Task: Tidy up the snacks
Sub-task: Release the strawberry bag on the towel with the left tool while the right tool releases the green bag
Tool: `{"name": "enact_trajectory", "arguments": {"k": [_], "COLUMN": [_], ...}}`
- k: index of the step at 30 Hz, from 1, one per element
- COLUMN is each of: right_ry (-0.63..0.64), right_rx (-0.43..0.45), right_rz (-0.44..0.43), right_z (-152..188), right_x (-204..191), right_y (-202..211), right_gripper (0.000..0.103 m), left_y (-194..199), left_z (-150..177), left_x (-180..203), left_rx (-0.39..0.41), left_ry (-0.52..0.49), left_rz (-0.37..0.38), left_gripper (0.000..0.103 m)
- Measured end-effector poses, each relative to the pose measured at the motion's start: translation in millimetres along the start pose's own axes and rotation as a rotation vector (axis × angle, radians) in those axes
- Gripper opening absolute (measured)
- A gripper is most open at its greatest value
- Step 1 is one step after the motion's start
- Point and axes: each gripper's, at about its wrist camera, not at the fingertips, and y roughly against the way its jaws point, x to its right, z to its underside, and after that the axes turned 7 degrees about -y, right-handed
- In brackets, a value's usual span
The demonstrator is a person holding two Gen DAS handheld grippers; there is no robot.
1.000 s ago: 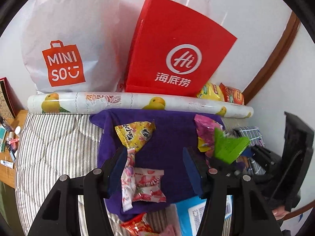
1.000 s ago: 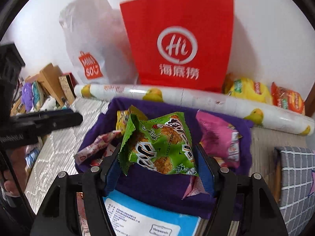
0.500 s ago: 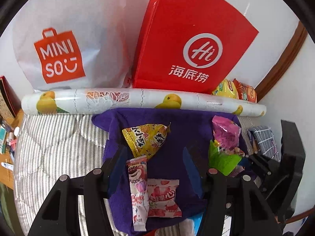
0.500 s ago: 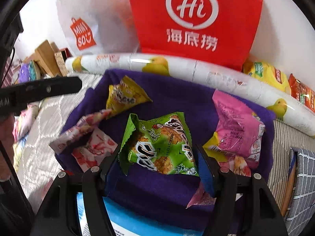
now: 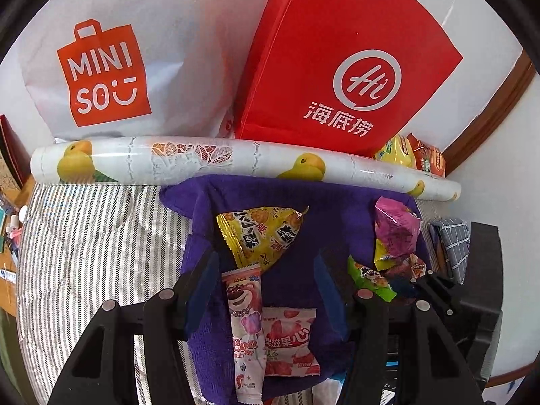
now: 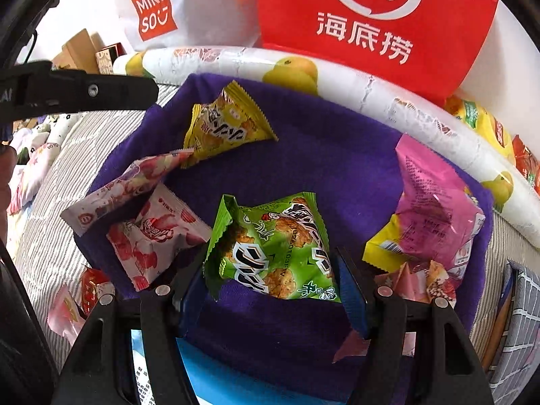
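A purple cloth (image 5: 303, 199) (image 6: 337, 141) lies on the striped bed with several snack packets on it. My right gripper (image 6: 270, 270) is shut on a green snack packet (image 6: 273, 249) and holds it over the cloth; the packet also shows in the left wrist view (image 5: 371, 278). My left gripper (image 5: 266, 270) is open and empty above a bear-print lollipot packet (image 5: 244, 310) and a strawberry packet (image 5: 290, 344). A yellow packet (image 5: 263, 233) (image 6: 222, 125) lies further back. A pink packet (image 5: 396, 229) (image 6: 435, 209) lies on the right.
A red Hi bag (image 5: 337, 57) and a white Miniso bag (image 5: 111, 57) stand against the wall behind a rolled duck-print sheet (image 5: 202, 162). Yellow and orange bags (image 5: 415, 155) sit in the back right corner. A blue-white card (image 6: 216, 381) lies under the cloth's near edge.
Both grippers have moved forward and lower over the purple cloth. The right gripper still holds the green packet. The left stays open.
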Motion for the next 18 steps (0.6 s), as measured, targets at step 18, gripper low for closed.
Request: {"name": "enact_trajectory", "arguments": {"k": [18], "right_ry": [-0.100], "right_rx": [0.078], "right_rz": [-0.005], "right_z": [2.3], "right_x": [-3.3], "right_y": [37.7], "right_gripper": [0.081], "left_y": [22.7], "left_z": [2.4], "left_x": [6.8], "left_rx": [0.028], "left_ry": [-0.011], "left_rz": [0.024], "left_gripper": [0.057]}}
